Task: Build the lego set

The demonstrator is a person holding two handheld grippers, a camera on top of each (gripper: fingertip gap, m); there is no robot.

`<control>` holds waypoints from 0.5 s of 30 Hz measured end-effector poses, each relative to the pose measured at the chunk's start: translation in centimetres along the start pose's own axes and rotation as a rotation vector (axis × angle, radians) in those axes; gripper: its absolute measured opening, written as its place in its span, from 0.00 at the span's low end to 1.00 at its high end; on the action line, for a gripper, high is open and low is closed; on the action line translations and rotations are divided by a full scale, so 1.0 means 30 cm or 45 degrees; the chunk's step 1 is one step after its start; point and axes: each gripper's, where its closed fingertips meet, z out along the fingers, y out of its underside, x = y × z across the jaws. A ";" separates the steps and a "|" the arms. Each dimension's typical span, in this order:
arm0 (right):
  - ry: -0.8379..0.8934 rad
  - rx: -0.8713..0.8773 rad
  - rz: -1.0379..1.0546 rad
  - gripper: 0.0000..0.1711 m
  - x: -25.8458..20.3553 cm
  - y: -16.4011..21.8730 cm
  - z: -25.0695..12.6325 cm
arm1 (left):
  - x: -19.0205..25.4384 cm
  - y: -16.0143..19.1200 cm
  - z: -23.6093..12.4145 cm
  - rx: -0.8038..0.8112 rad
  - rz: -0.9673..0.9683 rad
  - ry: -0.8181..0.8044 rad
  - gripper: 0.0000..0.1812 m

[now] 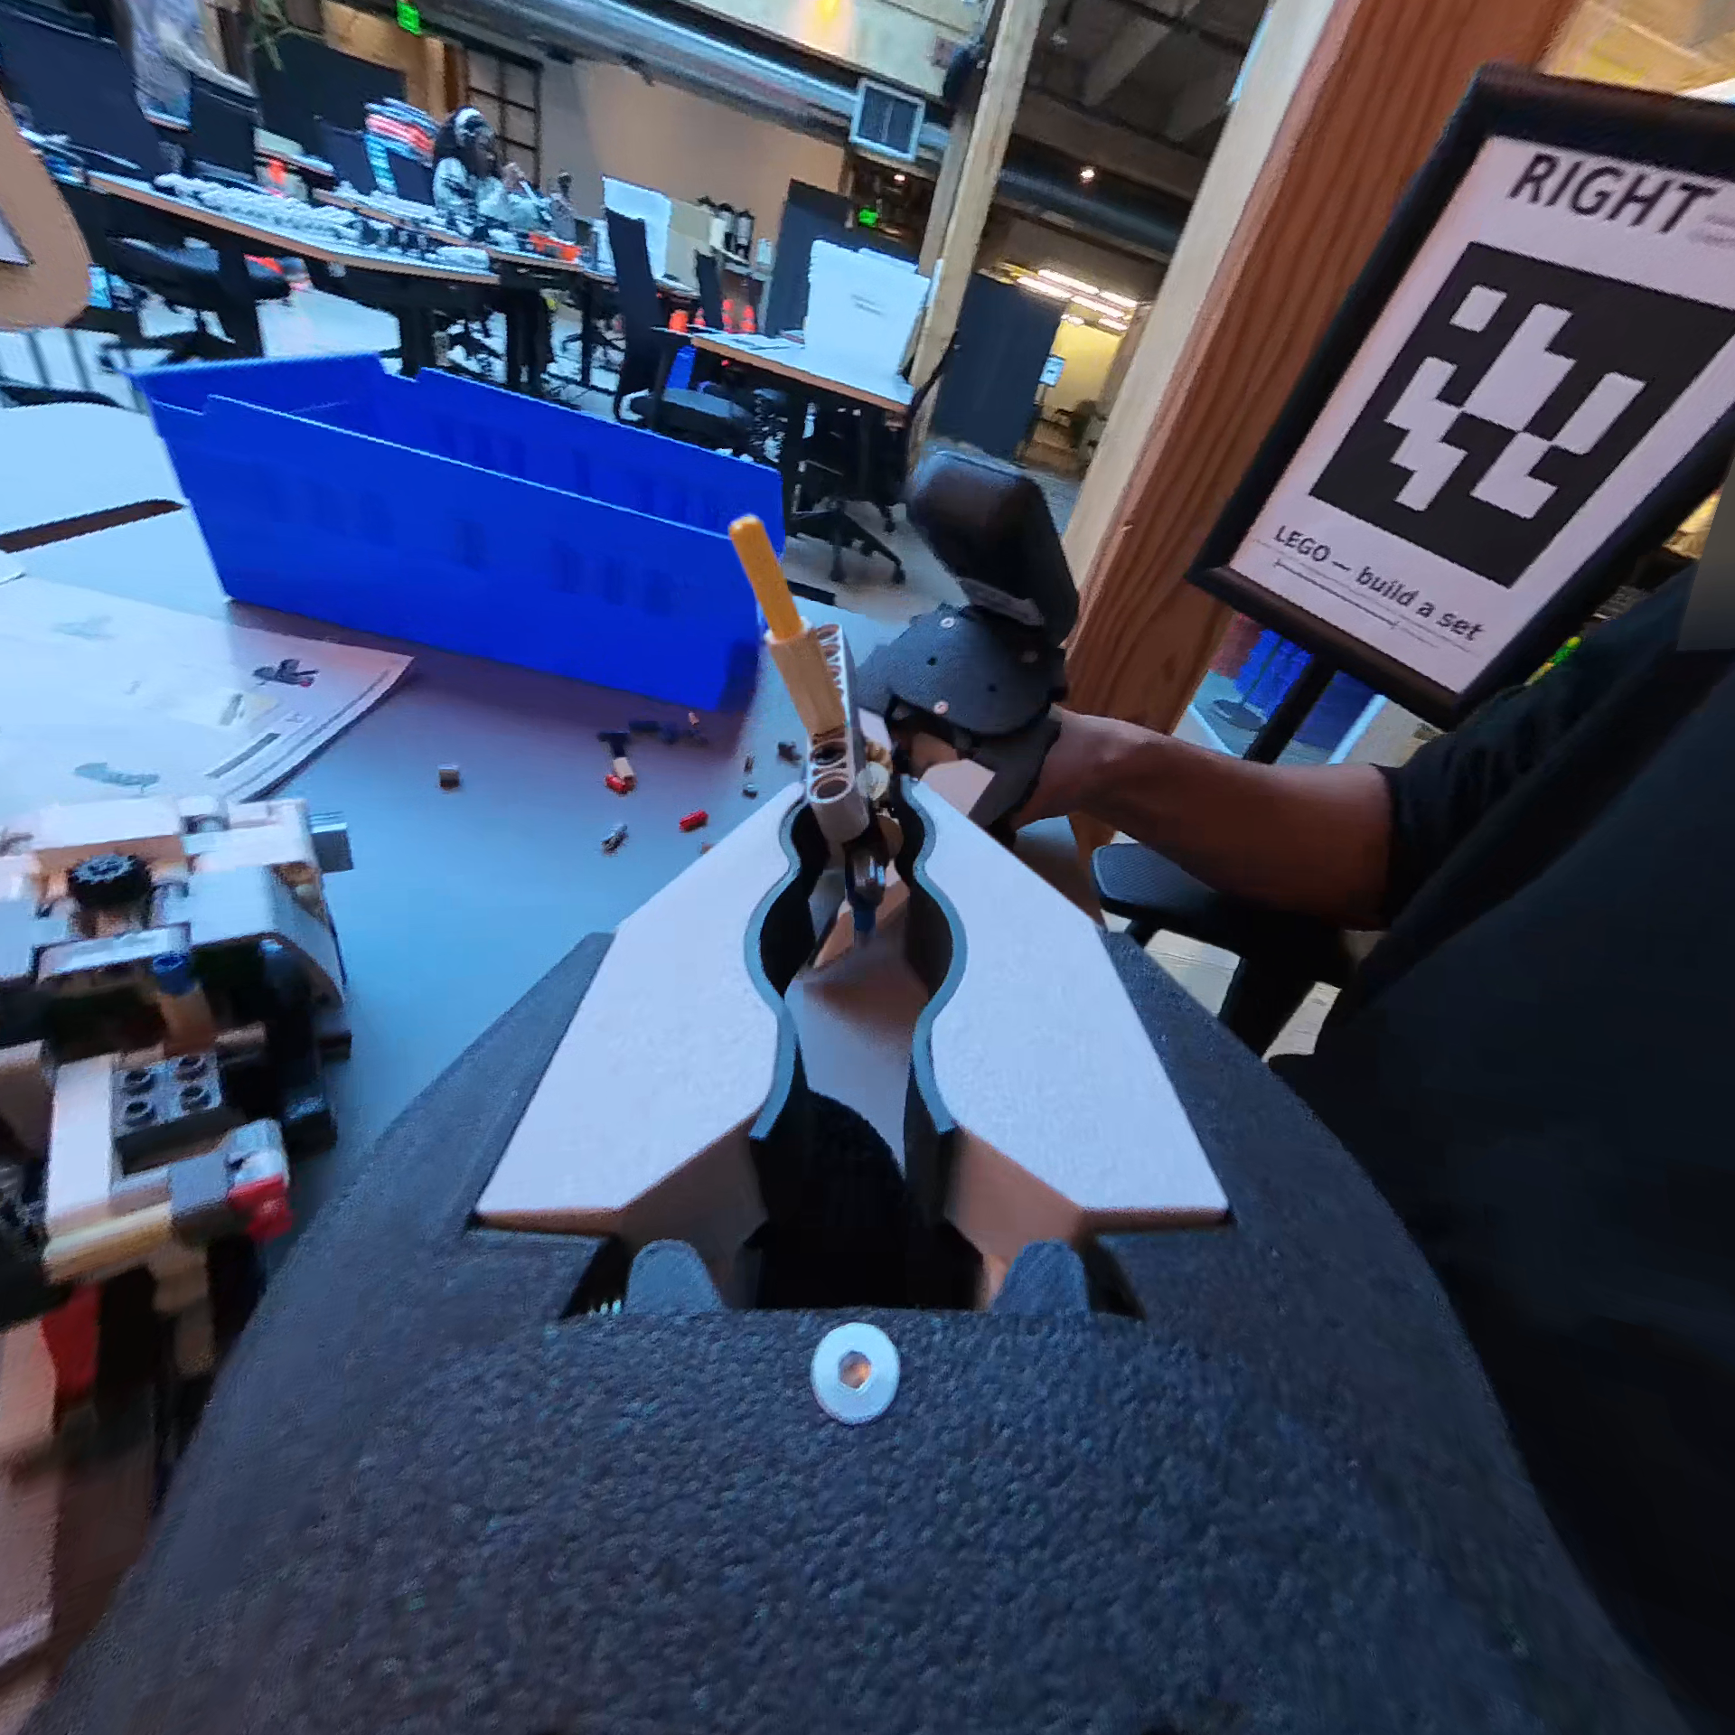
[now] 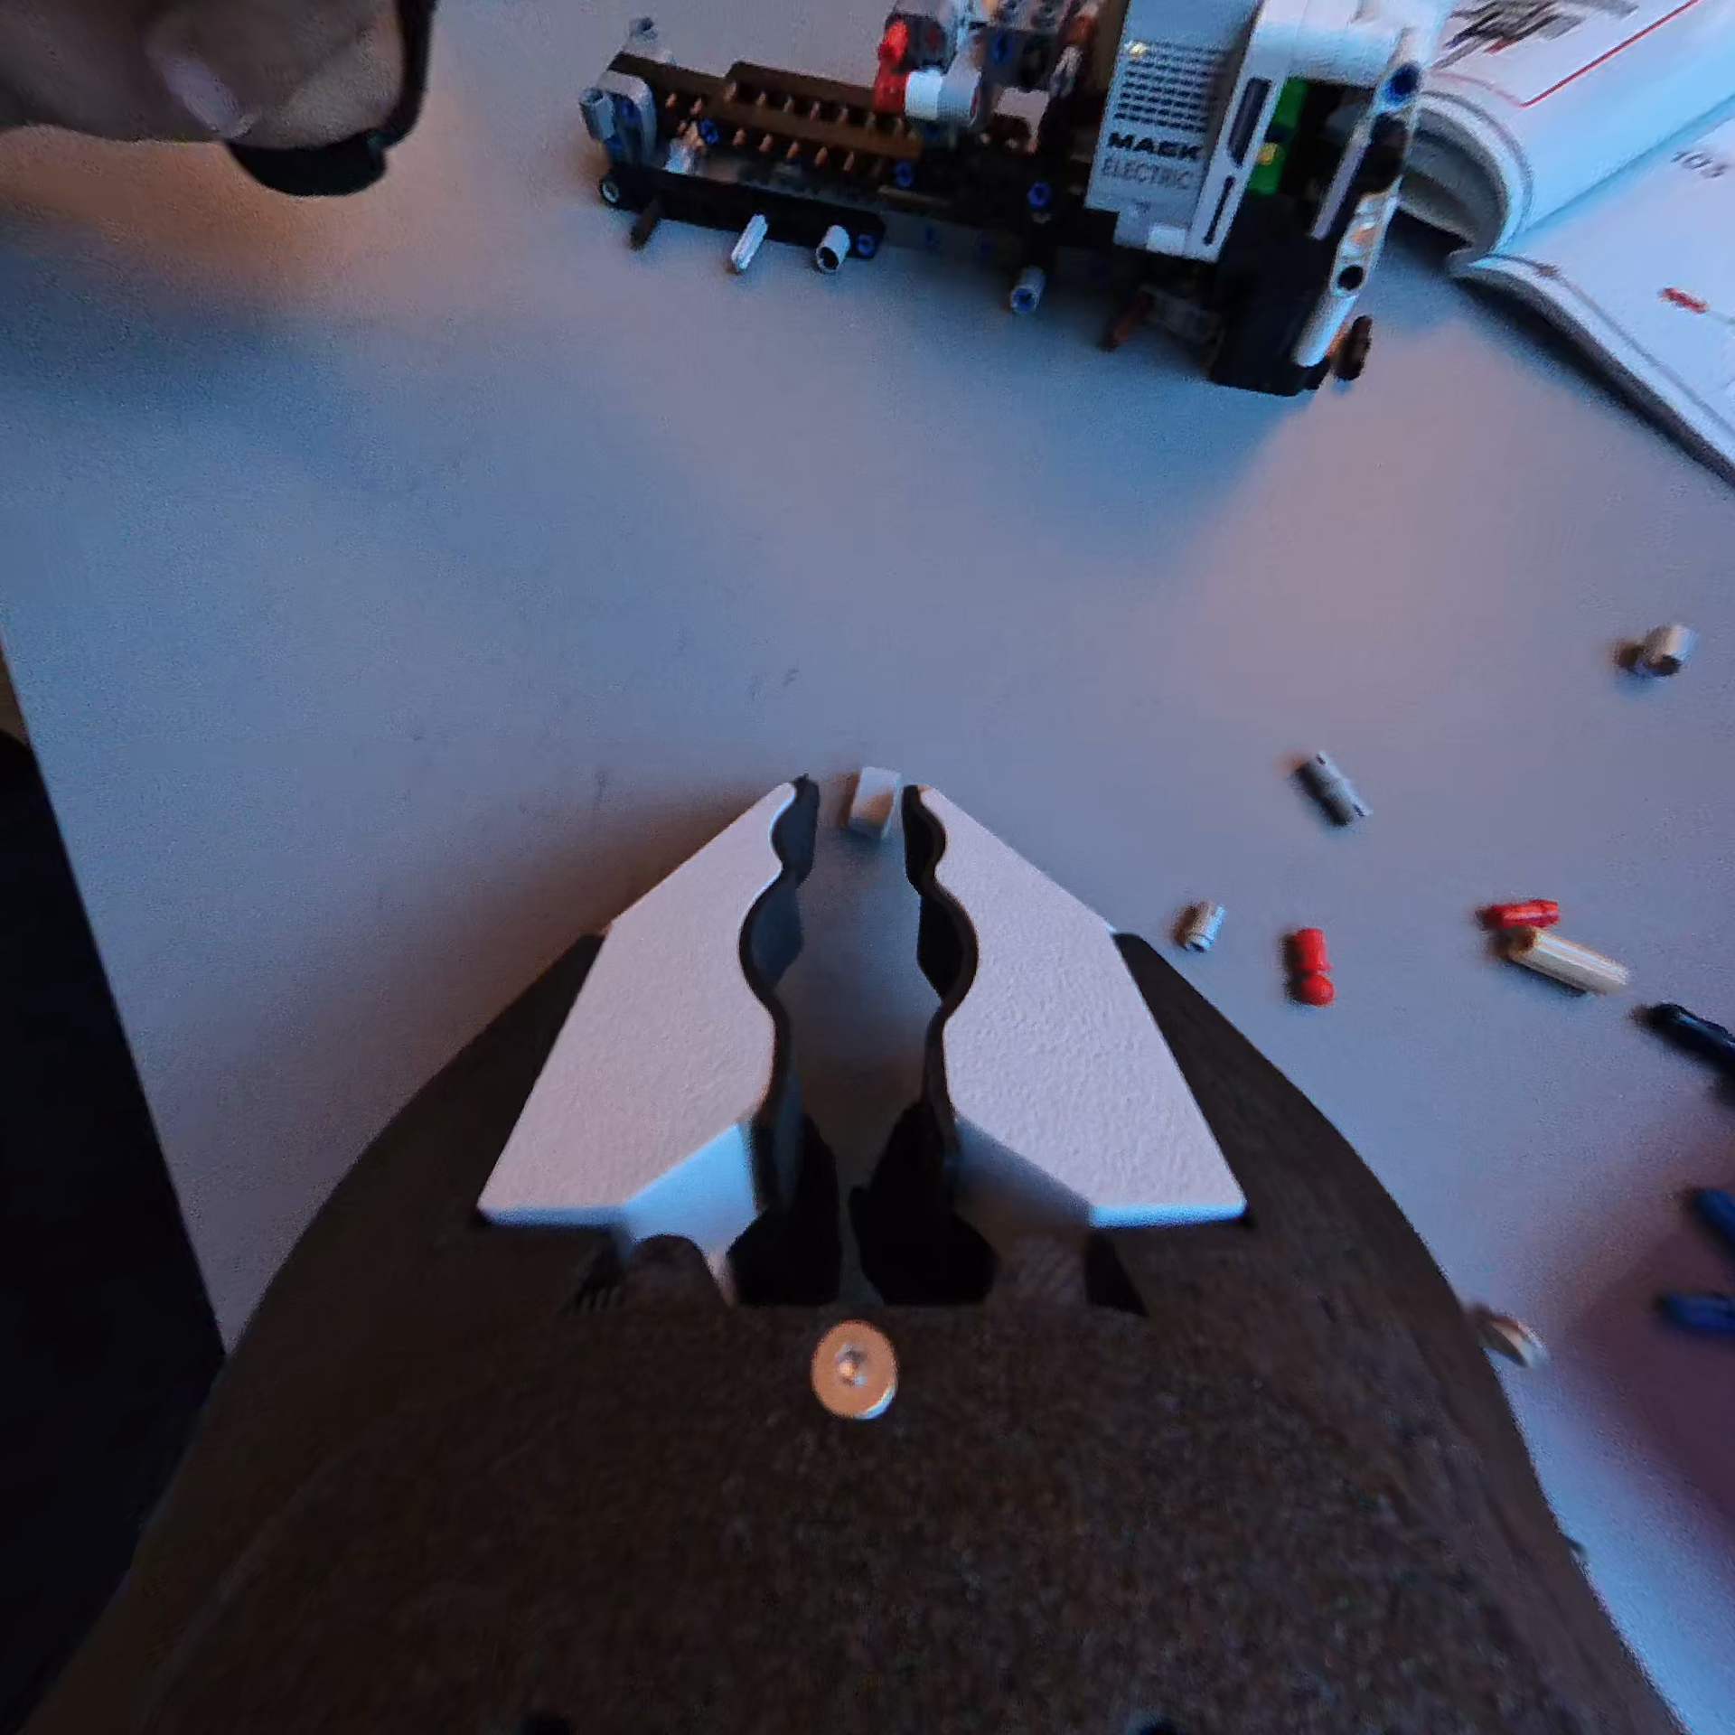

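The truck (image 2: 1080, 178) stands on the far part of the table (image 2: 657, 563) in the right wrist view, half built: the white cab is up at its right end, and the long dark frame to the left is bare, with pins and axles sticking out of its near side. I judge that the cab and chassis are mostly done, while the body over the frame and many small fittings are left. No wheels show on it in this view.

The left gripper (image 1: 859, 826) is clamped on a small sub-assembly (image 1: 826, 742), a grey beam with a tan connector and a yellow axle (image 1: 765, 577) that points up and away. It is held in the air above the table, apart from the truck, so it is not yet joined to the model.

The right gripper (image 2: 859, 798) is low over the table with its fingers apart, and a small grey piece (image 2: 871, 803) lies on the table between the tips. Whether the tips touch the piece I cannot tell.

To the right of this gripper lie loose parts (image 2: 1408, 939): red pins, grey bushes, a tan pin, blue and black pins. An open booklet (image 2: 1596, 235) lies just right of the truck. In the left wrist view a blue bin (image 1: 451, 526) stands at the far side of the table, and a framed sign (image 1: 1502, 394) stands to the right.
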 end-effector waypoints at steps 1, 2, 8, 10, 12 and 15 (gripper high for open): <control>-0.013 -0.013 0.005 0.11 -0.003 0.003 0.007 | 0.000 -0.004 0.008 -0.001 -0.005 0.027 0.06; -0.027 -0.028 0.004 0.11 -0.007 0.008 0.013 | 0.000 -0.005 0.016 -0.005 -0.007 0.050 0.06; -0.130 -0.011 0.038 0.15 -0.101 -0.013 0.023 | 0.007 0.020 0.022 -0.028 0.005 0.137 0.06; -0.052 -0.061 -0.032 0.15 -0.074 0.017 0.002 | 0.005 0.033 0.010 -0.017 -0.016 0.137 0.06; -0.020 -0.079 -0.060 0.15 -0.045 0.041 -0.020 | 0.008 0.047 -0.006 -0.015 -0.032 0.136 0.06; -0.188 -0.045 0.036 0.15 -0.101 0.024 -0.012 | -0.007 0.074 -0.020 -0.033 -0.024 0.112 0.06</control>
